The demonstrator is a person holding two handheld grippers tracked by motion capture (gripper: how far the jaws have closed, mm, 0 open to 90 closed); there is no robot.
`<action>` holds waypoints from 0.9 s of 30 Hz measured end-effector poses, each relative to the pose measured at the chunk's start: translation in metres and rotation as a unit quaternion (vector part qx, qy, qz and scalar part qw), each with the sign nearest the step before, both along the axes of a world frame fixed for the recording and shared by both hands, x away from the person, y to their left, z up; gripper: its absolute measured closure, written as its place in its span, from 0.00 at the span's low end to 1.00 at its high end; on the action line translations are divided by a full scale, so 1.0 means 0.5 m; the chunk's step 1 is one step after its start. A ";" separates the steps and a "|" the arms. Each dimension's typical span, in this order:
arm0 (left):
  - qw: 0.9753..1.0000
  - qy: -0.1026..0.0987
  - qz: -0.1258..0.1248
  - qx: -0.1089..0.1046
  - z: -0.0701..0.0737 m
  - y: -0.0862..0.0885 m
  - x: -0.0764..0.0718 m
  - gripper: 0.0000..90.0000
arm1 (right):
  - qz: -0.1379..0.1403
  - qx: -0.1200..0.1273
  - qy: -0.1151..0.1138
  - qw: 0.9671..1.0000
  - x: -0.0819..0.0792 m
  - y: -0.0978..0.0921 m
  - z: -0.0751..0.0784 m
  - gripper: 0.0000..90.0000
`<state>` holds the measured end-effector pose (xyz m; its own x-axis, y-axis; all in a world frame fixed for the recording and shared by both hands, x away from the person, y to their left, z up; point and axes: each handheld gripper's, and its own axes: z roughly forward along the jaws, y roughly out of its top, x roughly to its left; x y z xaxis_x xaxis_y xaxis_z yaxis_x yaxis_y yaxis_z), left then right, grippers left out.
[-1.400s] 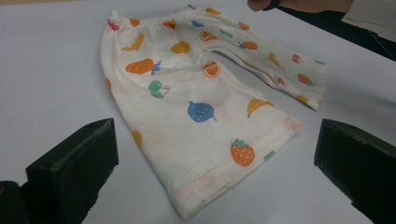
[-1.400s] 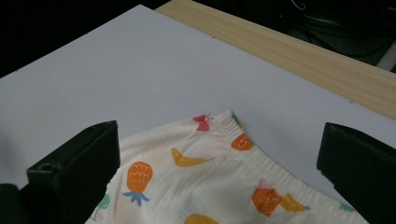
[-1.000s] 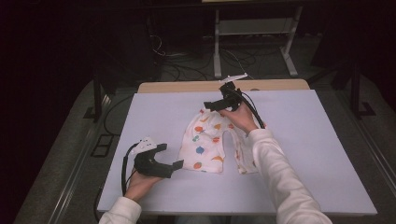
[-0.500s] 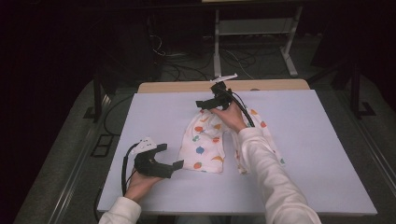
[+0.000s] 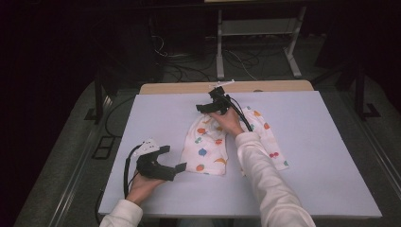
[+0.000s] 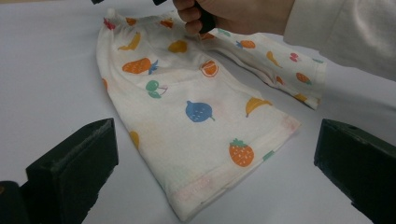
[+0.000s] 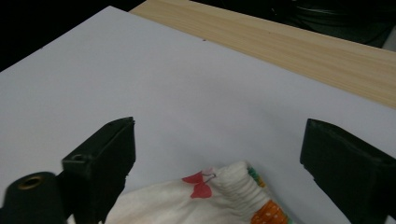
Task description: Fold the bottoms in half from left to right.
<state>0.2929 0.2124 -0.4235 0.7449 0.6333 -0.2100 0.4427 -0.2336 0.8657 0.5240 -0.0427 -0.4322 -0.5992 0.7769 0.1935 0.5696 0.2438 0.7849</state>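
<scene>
Small white shorts (image 5: 208, 146) printed with coloured fruit lie flat in the middle of the table, waistband at the far end, legs toward me. My right gripper (image 5: 206, 100) is open at the far left corner of the waistband (image 7: 233, 179), its jaws standing wide on either side of that gathered edge above the table top. My left gripper (image 5: 174, 158) is open too, low over the table by the near left hem. In the left gripper view its jaws frame the hem of the shorts (image 6: 196, 112), and the right hand (image 6: 224, 14) is behind them.
The pale table top (image 5: 307, 142) has bare room on both sides of the shorts. A wooden strip (image 5: 189, 88) runs along its far edge. Beyond it lie cables and a metal stand's legs (image 5: 255, 47) on a dark floor.
My right gripper has slid left along the waistband, from above the right leg to the left corner. The left gripper has stayed where it was.
</scene>
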 end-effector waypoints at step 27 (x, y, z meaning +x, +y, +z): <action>1.000 0.004 -0.002 0.004 -0.002 -0.002 0.002 0.00 | -0.062 -0.014 0.050 0.997 0.003 0.007 -0.023 0.69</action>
